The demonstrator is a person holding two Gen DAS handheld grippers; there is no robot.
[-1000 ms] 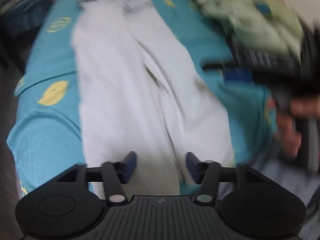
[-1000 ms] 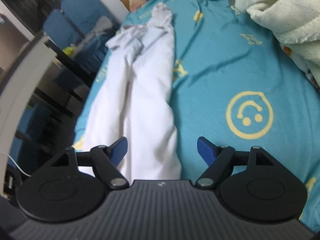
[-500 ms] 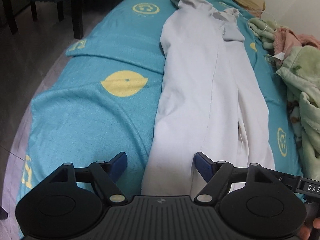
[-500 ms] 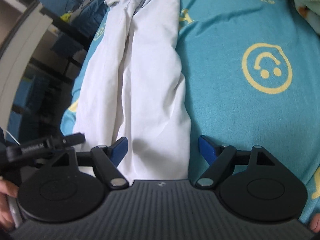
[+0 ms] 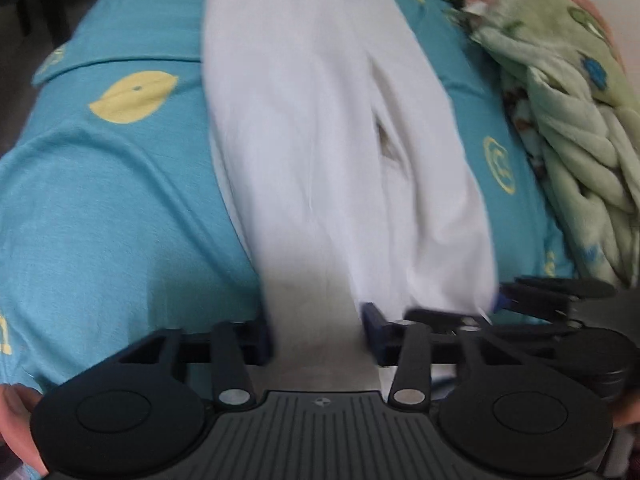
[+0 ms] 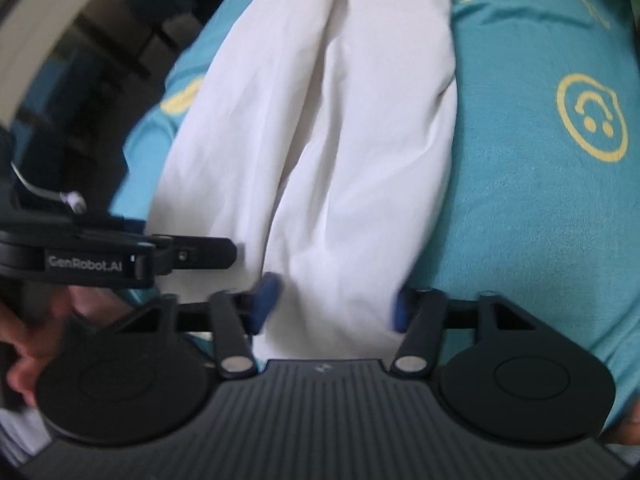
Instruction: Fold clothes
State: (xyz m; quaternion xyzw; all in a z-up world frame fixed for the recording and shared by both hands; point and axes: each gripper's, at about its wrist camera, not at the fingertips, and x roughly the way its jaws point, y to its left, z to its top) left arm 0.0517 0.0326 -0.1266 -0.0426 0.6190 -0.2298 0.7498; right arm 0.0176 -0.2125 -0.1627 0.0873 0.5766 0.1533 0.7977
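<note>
1. White trousers [image 5: 320, 128] lie lengthwise on the teal bed sheet [image 5: 100, 200], legs side by side, near hems at both tongs.
2. Left tongs [image 5: 318, 334]: released, pads straddling the left leg's hem.
3. Right tongs [image 6: 330, 300]: released, straddling the right hem.
4. Judgement: paired placement readies a simultaneous pinch to carry the hems toward the waist.
5. Green blanket [image 5: 568, 100] lies alongside, apart.
</note>
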